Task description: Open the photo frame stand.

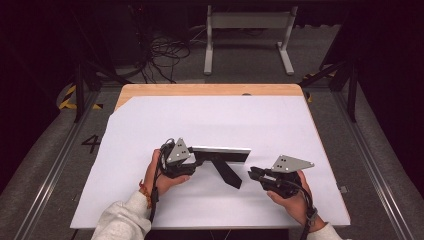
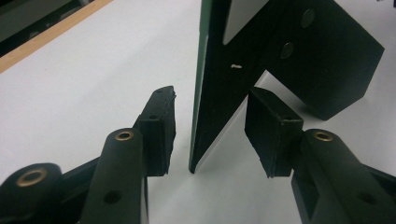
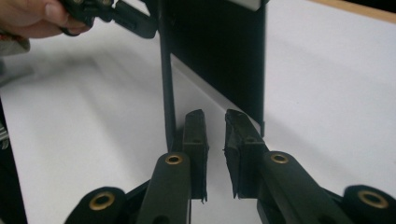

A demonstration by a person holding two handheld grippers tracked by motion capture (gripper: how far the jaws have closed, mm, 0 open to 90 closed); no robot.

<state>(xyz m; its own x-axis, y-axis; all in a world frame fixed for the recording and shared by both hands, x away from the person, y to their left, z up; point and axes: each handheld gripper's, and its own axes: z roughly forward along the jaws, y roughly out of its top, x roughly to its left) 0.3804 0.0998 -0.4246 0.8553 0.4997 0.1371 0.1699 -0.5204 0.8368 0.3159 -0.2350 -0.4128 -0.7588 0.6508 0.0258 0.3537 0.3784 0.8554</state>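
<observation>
High view: your left gripper (image 1: 196, 161) straddles the frame's (image 1: 222, 154) left end, its long axis crosswise.
Left jaws apart around its edge, unclamped; right gripper (image 1: 253, 173) narrowly parted, empty, just right.

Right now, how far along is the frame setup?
Done: photo frame stands upright on the white table cover, its rear leg propped out. In hand: left gripper straddles the frame's edge, pads not clamped; right gripper sits apart, empty, jaws barely parted. Left: likely just withdrawing both, I'd guess.

One black picture frame (image 1: 222, 156) stands on one tabletop (image 1: 150, 120). Two hands hold two grippers: a left gripper (image 1: 196, 162) and a right gripper (image 1: 253, 174). One white stand (image 1: 248, 35) sits far back.
</observation>
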